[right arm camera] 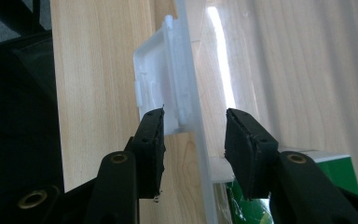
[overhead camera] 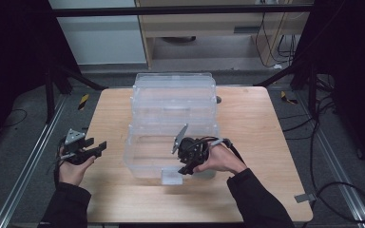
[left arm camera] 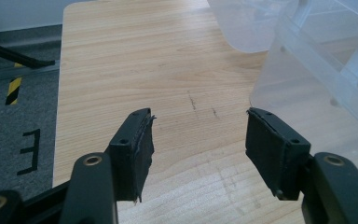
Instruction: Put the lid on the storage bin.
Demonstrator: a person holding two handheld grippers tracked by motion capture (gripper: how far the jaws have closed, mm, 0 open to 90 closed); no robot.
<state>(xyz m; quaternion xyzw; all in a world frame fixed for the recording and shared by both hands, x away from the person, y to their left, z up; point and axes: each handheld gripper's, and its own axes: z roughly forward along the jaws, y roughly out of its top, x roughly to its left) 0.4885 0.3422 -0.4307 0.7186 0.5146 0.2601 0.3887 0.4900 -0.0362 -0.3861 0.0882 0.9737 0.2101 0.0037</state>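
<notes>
A: Right gripper view: right tongs (right arm camera: pixel 193 140) are straddling the front wall of the clear plastic bin (right arm camera: pixel 261 60), with the white latch tab (right arm camera: pixel 161 88) touching the left-hand pad and the other pad standing off the wall. Not yet clamped, I'd say.

B: Agreed. Jaws are partway in, wall between them, gap on the inner side. Something green (right arm camera: pixel 307 186) is lying low behind the far pad, inside the bin; can't tell what.

A: High view is putting the bin (overhead camera: pixel 173 95) mid-table (overhead camera: pixel 266 190), right tongs (overhead camera: pixel 186 167) at its near edge, left tongs (overhead camera: pixel 95 147) well off to the side.

B: Left tongs (left arm camera: pixel 198 135) are standing wide, holding nothing, bare table (left arm camera: pixel 121 56) ahead, the bin (left arm camera: pixel 326 60) corner just beyond the right-hand pad.

A: Handling guess: thin, light, slick plastic, and the wall is probably flexing under a pinch. The latch tab looks like the stiffest purchase.

B: Grip it squarely across tab and wall, gently; a hard squeeze risks cracking it.
</notes>
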